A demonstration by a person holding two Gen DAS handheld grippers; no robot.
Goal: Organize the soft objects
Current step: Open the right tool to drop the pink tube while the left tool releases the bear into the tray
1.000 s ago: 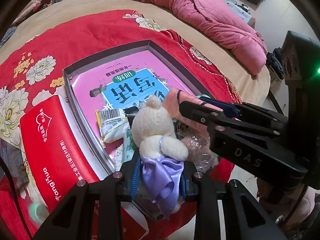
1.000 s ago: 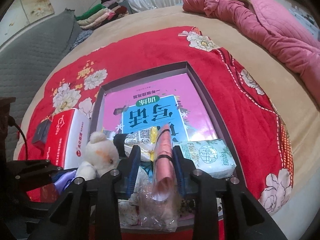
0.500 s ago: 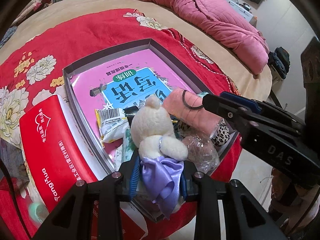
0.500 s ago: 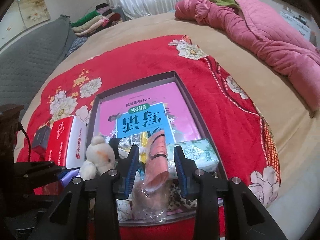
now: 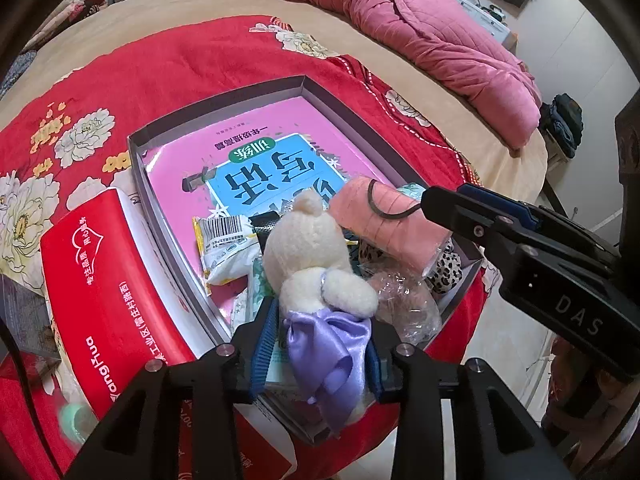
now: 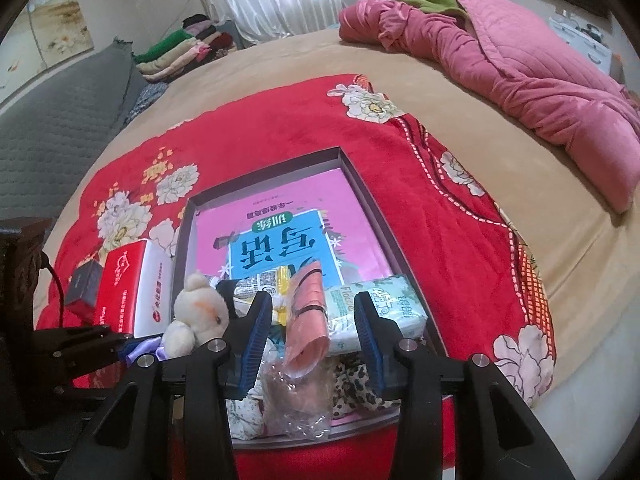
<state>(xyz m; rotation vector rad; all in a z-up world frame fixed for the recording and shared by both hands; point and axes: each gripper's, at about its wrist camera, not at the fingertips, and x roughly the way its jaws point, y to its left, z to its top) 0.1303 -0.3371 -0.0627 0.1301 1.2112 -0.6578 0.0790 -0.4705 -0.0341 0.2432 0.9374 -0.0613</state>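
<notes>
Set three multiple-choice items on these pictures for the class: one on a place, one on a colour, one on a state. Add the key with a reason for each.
1. Where is the red tissue box relative to the grey box? A inside it; B beside it, on the red blanket; C under it.
2. What colour is the plush bear's satin cloth? A lilac; B green; C yellow.
3. How does the right tool stand to the pink cloth roll? A clamped on it; B open, pads clear of it; C shut, away from it.
Key: 1 B, it lies outside the box wall; 2 A, shiny lilac below the bear; 3 B, gaps show either side of the roll.
</notes>
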